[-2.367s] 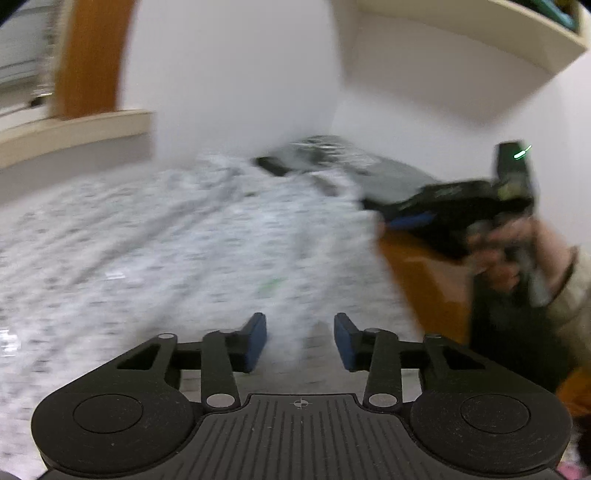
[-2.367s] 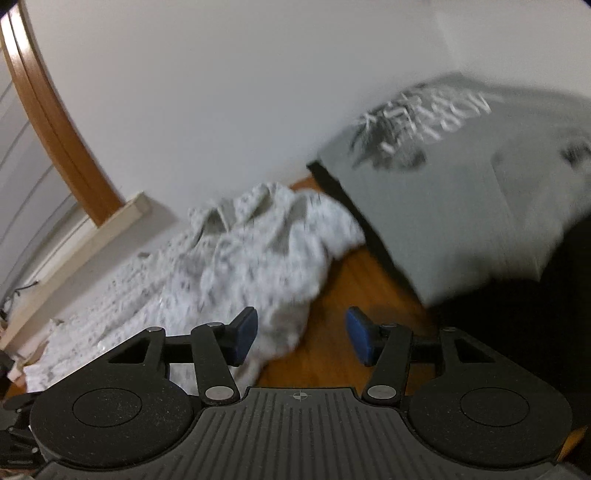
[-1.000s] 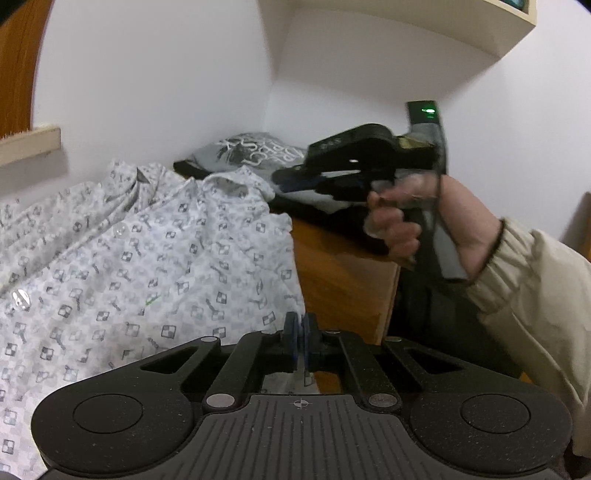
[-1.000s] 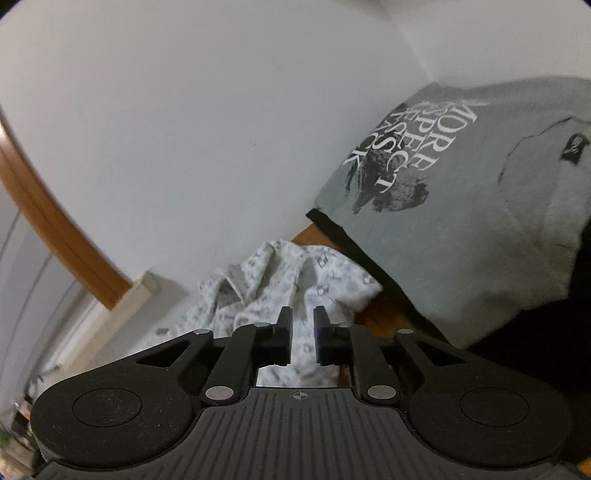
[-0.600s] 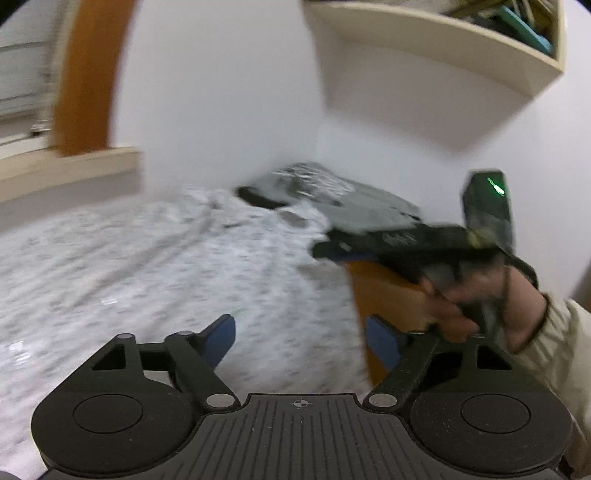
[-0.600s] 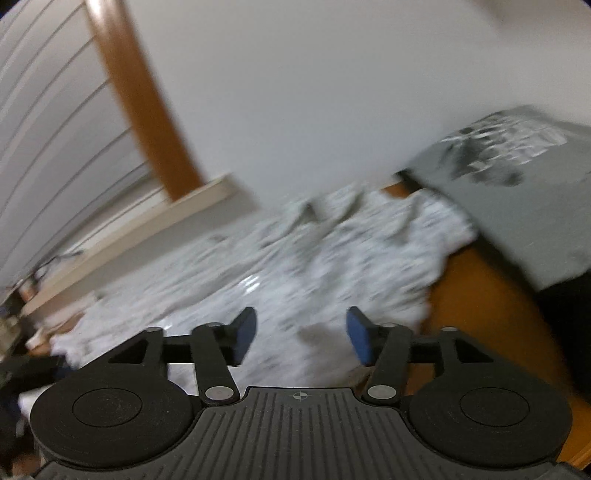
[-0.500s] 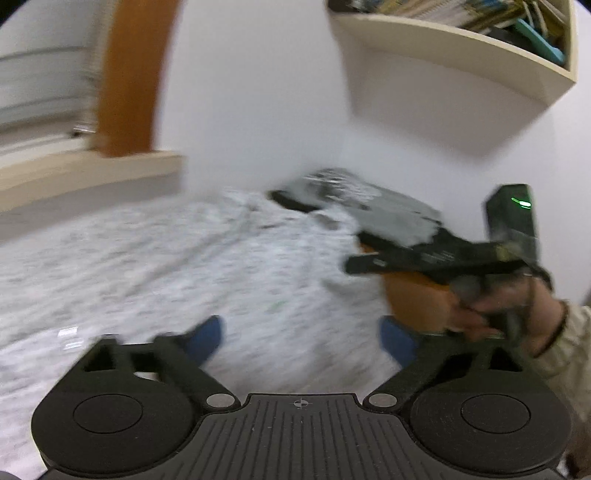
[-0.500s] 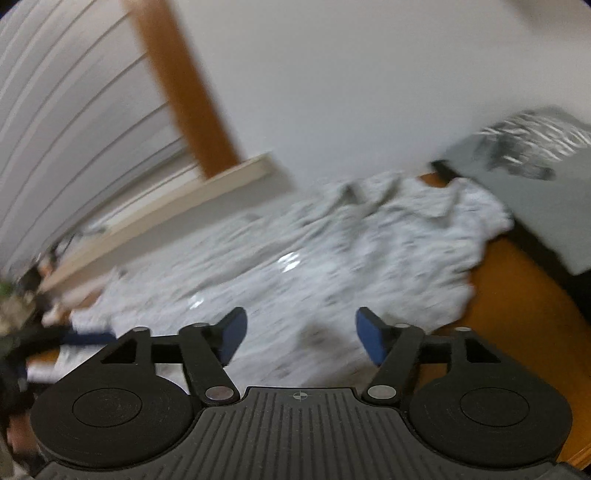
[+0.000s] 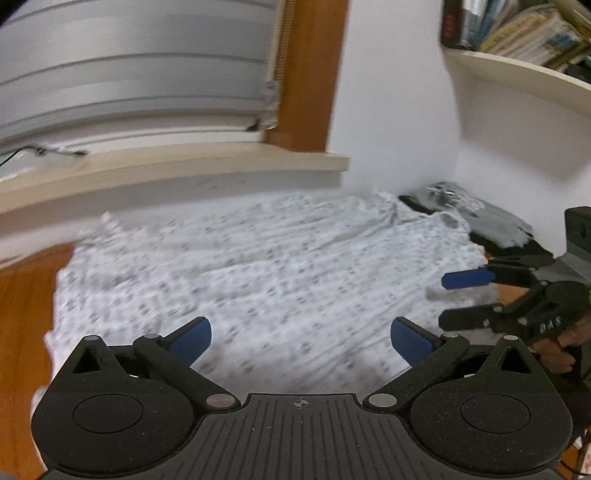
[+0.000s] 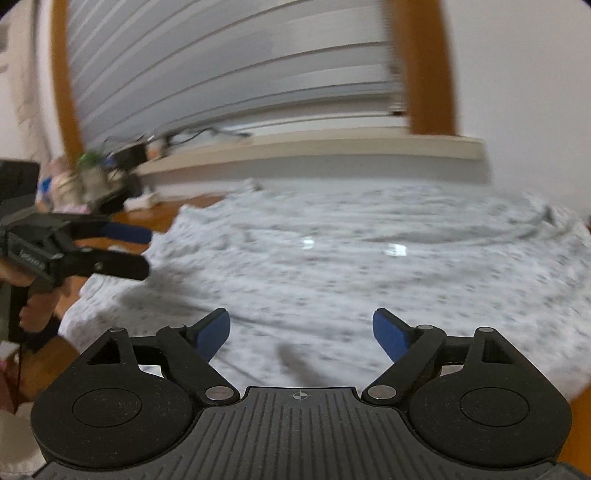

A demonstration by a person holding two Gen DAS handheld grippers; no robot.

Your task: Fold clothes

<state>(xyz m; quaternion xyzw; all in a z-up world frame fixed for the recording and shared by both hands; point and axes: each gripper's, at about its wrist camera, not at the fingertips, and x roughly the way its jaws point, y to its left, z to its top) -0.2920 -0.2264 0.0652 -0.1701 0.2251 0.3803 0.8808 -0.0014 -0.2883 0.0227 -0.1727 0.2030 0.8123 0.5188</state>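
Between folds: left gripper (image 9: 301,338) fingers wide and empty, right gripper (image 10: 301,334) fingers opening, empty; patterned shirt (image 9: 258,277) spread flat just ahead of both; next needs an edge grasp.

Place: a room in a home, likely a bedroom or study
Window: grey slatted blinds (image 9: 133,74) in a wooden frame (image 9: 306,74) above a pale sill (image 9: 177,166)
Shelf: wall shelf (image 9: 517,77) packed with books (image 9: 517,26)
Surface: wooden tabletop (image 9: 22,314) with a patterned white shirt (image 9: 277,277) spread out, a grey printed T-shirt (image 9: 476,210) by the wall
Clutter: small blurred household items (image 10: 92,173) along the sill's far end
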